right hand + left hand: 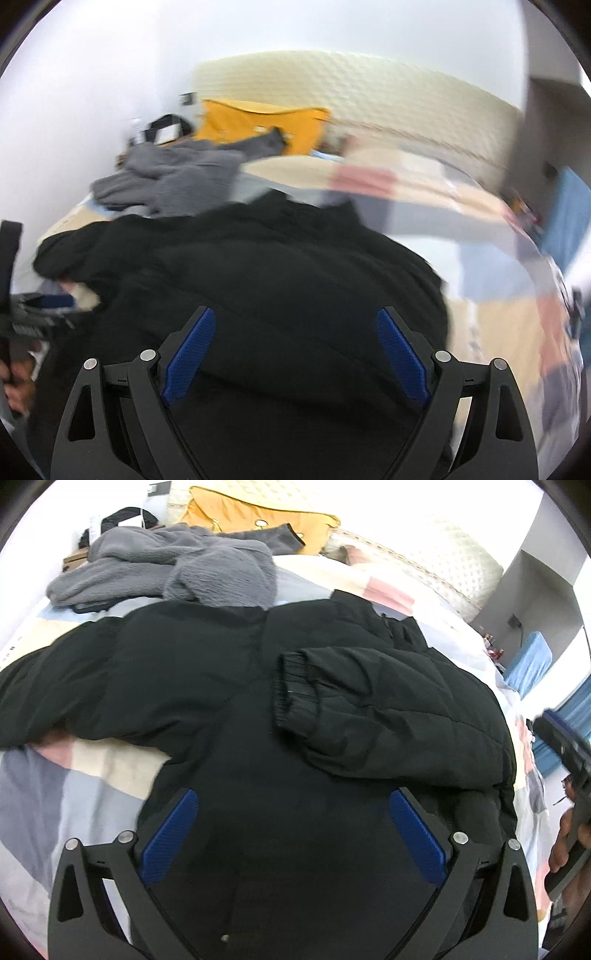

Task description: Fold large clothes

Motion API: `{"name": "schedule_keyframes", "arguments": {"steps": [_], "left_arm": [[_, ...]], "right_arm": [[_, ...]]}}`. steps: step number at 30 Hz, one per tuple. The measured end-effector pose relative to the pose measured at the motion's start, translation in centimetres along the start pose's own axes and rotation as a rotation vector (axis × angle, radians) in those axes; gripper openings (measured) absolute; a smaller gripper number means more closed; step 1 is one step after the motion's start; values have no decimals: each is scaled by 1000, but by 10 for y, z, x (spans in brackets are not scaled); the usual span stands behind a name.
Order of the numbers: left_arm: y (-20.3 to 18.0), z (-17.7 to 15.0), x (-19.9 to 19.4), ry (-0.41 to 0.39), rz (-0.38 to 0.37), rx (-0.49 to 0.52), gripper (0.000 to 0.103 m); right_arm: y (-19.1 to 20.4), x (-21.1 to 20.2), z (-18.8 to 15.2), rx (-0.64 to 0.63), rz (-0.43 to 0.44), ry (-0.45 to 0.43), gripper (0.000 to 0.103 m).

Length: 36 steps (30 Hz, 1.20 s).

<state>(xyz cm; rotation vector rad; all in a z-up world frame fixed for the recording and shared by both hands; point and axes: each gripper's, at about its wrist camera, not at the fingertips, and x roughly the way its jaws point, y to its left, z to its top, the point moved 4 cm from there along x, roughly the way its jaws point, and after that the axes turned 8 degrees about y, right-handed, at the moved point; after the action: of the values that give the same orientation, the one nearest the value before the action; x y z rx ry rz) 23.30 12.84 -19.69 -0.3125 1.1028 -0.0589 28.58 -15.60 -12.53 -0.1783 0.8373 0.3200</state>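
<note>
A black padded jacket (221, 686) lies spread on the bed. Its right sleeve (369, 709) is folded across the body, with the ribbed cuff (291, 690) near the middle. Its left sleeve (55, 686) stretches out to the left. My left gripper (291, 801) is open and empty, hovering over the jacket's lower part. My right gripper (295, 321) is open and empty above the same jacket (258, 258); that view is blurred. The right gripper's body shows at the right edge of the left wrist view (569, 746).
The jacket rests on a patchwork bedspread (74, 782). A grey fleece garment (173, 568) lies behind it, with a yellow garment (255, 513) and a cream quilted headboard (436, 542) beyond. A blue item (528, 661) stands at the far right.
</note>
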Motion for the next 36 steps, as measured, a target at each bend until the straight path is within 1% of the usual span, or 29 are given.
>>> {"name": "schedule_keyframes", "arguments": {"steps": [3, 6, 8, 10, 12, 14, 16, 19, 21, 23, 24, 27, 29, 30, 31, 34, 36], "left_arm": [[-11, 3, 2, 6, -6, 22, 103], [-24, 3, 5, 23, -34, 50, 103], [-30, 4, 10, 32, -32, 61, 103], [-33, 6, 16, 46, -34, 57, 103], [-33, 9, 24, 65, -38, 42, 103], [-33, 12, 35, 92, -39, 17, 103], [-33, 17, 46, 117, -50, -15, 99], [-32, 22, 59, 137, -58, -49, 98], [-29, 28, 68, 132, -37, -67, 98], [-24, 33, 79, 125, -8, -89, 97], [-23, 35, 82, 122, -5, -89, 97], [-28, 38, 97, 108, 37, -46, 97], [-33, 38, 103, 101, 53, -16, 93], [-37, 38, 105, 97, 60, 4, 87], [-43, 38, 107, 94, 67, 31, 78], [-58, 34, 107, 85, 110, 113, 63], [-63, 31, 107, 80, 129, 143, 56]], "right_arm": [[-40, 4, -28, 65, -57, 34, 89], [-73, 14, -56, 143, -51, 68, 89], [-92, 26, -74, 185, -50, 92, 89], [-103, 38, -87, 207, -57, 117, 89], [-110, 53, -97, 228, -64, 163, 89], [-115, 69, -102, 257, -66, 205, 89], [-122, 80, -103, 287, -50, 219, 89], [-127, 91, -104, 281, -52, 208, 89], [-131, 101, -104, 282, -47, 194, 89], [-134, 108, -106, 314, -27, 174, 89], [-135, 112, -108, 332, -17, 167, 89], [-134, 116, -109, 353, -15, 143, 89], [-134, 114, -105, 351, -22, 111, 89], [-135, 114, -103, 351, -24, 105, 89], [-135, 113, -102, 352, -28, 99, 89], [-140, 108, -98, 368, -41, 79, 89], [-145, 105, -95, 380, -49, 57, 89]]}}
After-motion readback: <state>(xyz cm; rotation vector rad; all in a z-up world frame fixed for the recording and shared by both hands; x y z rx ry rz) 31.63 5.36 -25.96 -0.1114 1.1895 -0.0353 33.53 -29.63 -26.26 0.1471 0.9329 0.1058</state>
